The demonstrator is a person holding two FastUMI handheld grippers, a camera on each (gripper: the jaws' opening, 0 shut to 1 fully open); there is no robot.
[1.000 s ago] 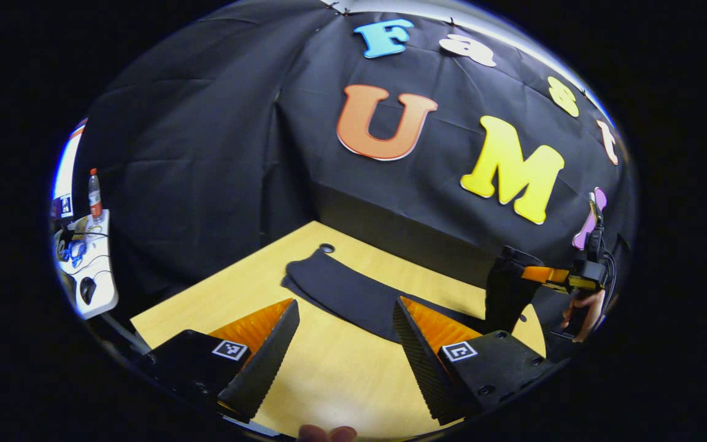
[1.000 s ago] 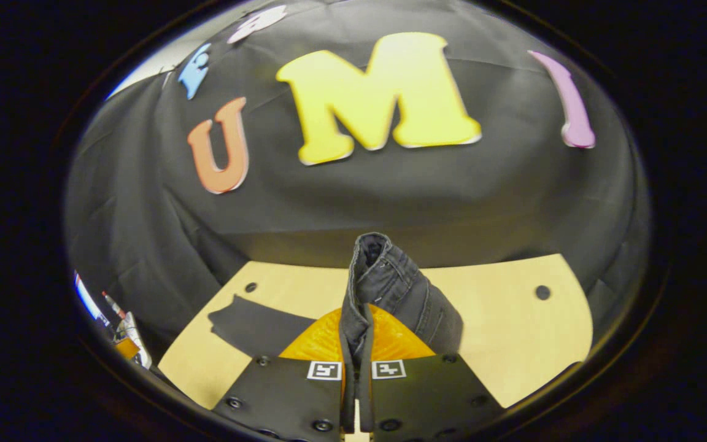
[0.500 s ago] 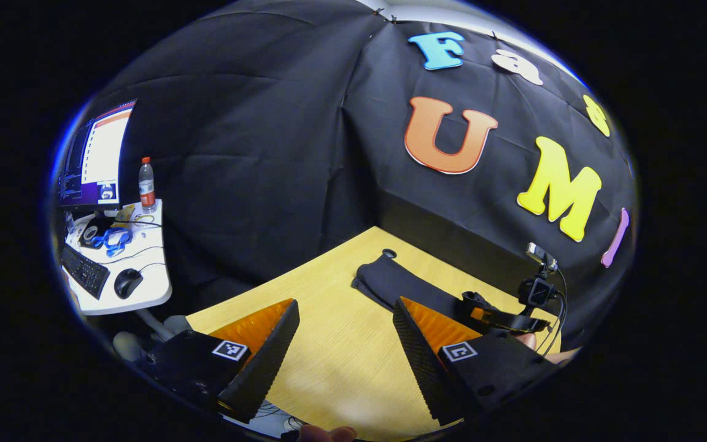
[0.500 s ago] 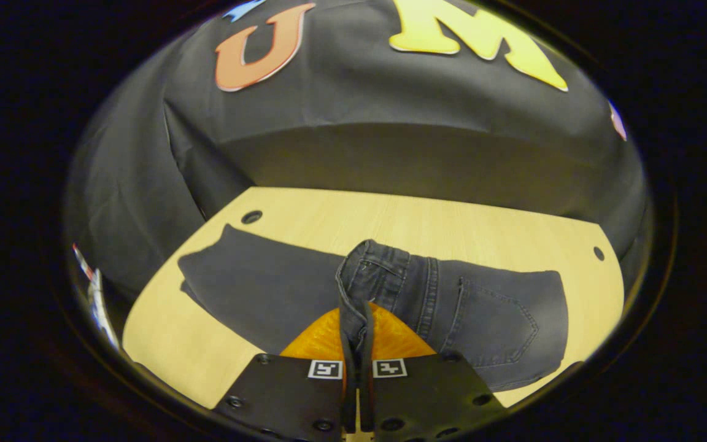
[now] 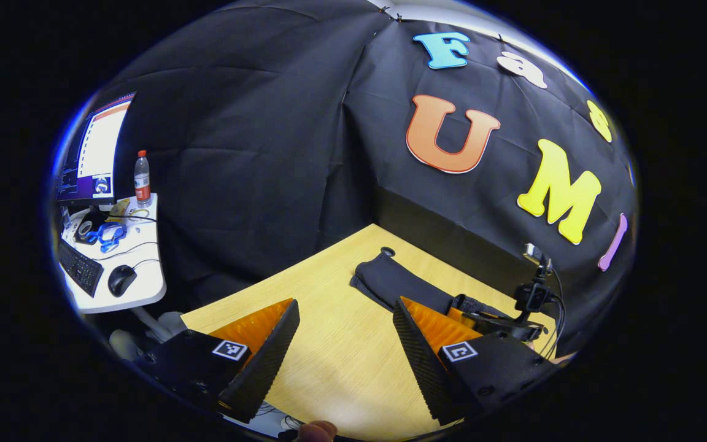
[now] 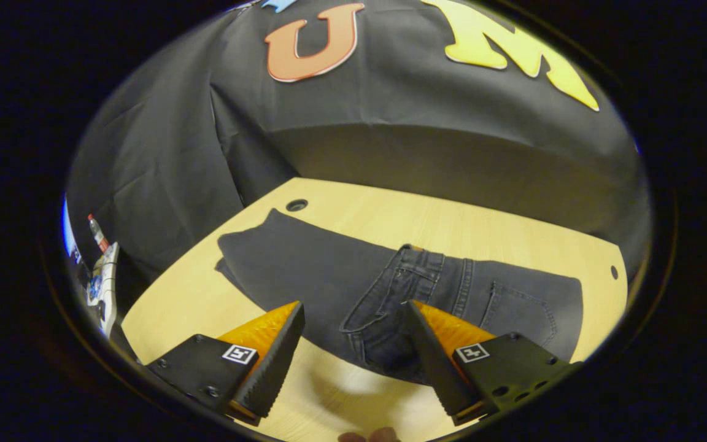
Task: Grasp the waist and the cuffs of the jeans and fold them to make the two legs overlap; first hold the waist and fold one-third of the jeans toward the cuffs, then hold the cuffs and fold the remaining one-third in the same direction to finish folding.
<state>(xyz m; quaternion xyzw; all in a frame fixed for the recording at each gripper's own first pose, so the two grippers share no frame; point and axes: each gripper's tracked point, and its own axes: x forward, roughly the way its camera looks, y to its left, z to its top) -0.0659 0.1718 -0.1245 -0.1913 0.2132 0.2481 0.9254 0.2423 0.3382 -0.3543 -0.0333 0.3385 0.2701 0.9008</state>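
Observation:
Dark grey jeans (image 6: 323, 270) lie along the wooden table (image 6: 452, 227), legs stacked. Their waist (image 6: 412, 279) is folded over onto the legs, and a back pocket (image 6: 516, 307) faces up on the folded part. The cuffs (image 6: 243, 245) lie at the far left near a table hole (image 6: 296, 204). My right gripper (image 6: 353, 344) is open just above the waist's edge, holding nothing. My left gripper (image 5: 344, 331) is open over bare table, short of the cuffs (image 5: 381, 279). Beyond the left gripper's own right finger, the right gripper (image 5: 488, 316) sits low over the jeans.
A white side desk (image 5: 145, 288) with a monitor (image 5: 99, 147), a bottle (image 5: 142, 178), a keyboard and a mouse stands off the table's left end. The booth's black cloth closes the back. A second table hole (image 6: 615, 272) marks the right end.
My right gripper brought the pinched waist down onto the legs, then opened and let it go. My left gripper swung left early on and has since stayed open and almost still.

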